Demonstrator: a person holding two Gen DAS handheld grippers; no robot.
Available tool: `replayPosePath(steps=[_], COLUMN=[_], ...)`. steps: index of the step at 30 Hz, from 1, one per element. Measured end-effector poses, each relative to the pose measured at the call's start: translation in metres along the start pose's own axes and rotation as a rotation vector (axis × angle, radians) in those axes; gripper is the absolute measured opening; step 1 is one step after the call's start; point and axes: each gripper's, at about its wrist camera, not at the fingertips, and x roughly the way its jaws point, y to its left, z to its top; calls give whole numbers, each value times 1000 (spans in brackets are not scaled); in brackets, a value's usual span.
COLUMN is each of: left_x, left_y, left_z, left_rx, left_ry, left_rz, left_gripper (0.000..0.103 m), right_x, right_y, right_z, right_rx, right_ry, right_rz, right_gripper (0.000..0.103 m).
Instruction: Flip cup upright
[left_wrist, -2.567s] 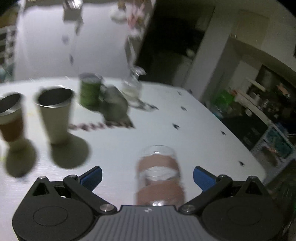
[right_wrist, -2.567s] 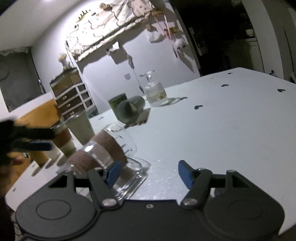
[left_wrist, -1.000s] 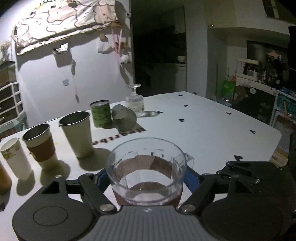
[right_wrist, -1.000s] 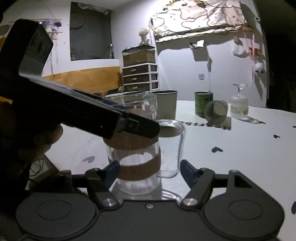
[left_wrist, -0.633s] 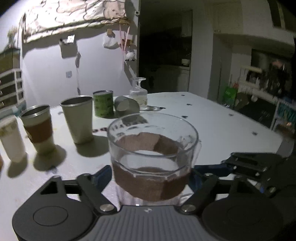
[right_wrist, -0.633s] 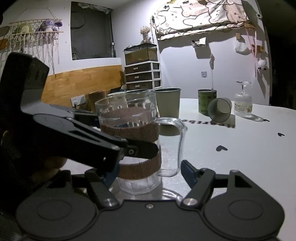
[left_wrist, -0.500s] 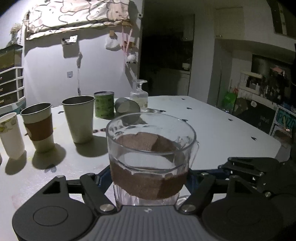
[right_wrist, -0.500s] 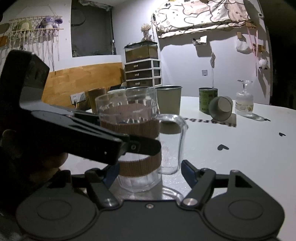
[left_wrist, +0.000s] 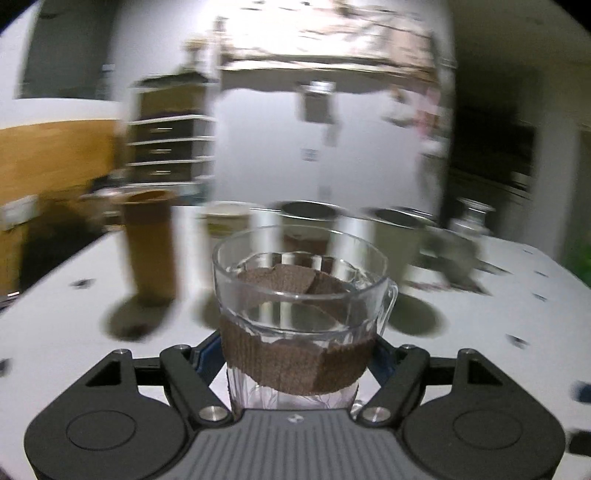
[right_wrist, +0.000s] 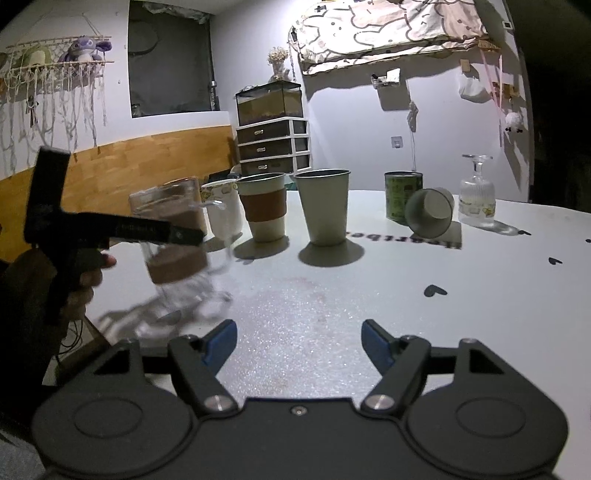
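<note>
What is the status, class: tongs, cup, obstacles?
Left tongs shut on clear glass mug with brown band, upright, seemingly lifted. Right tongs open, holding nothing. Row of upright cups beyond; small grey metal cup on its side.

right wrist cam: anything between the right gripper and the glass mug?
Nothing. In the right wrist view, only bare white table lies between the open right gripper and the glass mug, which the left gripper holds.

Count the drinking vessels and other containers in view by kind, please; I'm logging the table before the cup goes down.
Glass mug, held by left gripper: 1
Upright cups: 3
Tipped cup: 1
Green can: 1
Glass bottle: 1
Total: 7
</note>
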Motion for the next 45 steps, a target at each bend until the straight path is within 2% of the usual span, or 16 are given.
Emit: replayPosePath(steps=[3, 7, 11, 17, 20, 23, 25, 28, 30, 36, 42, 45], left_x=[12, 20, 22, 30, 24, 3, -13, -31, -41, -63, -67, -67], left_y=[32, 64, 77, 86, 85, 77, 66, 48, 35, 3, -18, -26], left_z=[11, 21, 24, 30, 30, 33, 36, 39, 40, 31, 11, 2], left_rx=[-64, -108, -119, -141, -182, -189, -175, -156, -131, -82, -65, -46], left_ry=[-12, -24, -33, -34, -17, -39, -42, -26, -27, -19, 16, 40], left_rz=[161, 267, 298, 307, 305, 343, 367, 361, 343, 271, 221, 203], left_gripper=[77, 77, 77, 79, 99, 101, 103, 103, 103, 103, 103, 103], right_x=[2, 6, 11, 21, 22, 22, 22, 25, 27, 31, 34, 34], right_y=[-1, -3, -6, -7, -4, -1, -2, -1, 3, 8, 17, 18], right_z=[1, 1, 4, 14, 21, 36, 49, 69, 76, 78, 73, 71], right_rx=[6, 19, 34, 50, 34, 36, 59, 104, 108, 122, 27, 21], right_ry=[2, 7, 9, 3, -11, -34, -49, -71, -87, -88, -72, -60], right_rz=[-2, -7, -15, -15, -12, 2, 22, 48, 37, -18, -130, -131], right_gripper=[75, 75, 75, 75, 75, 77, 85, 88, 96, 100, 101, 101])
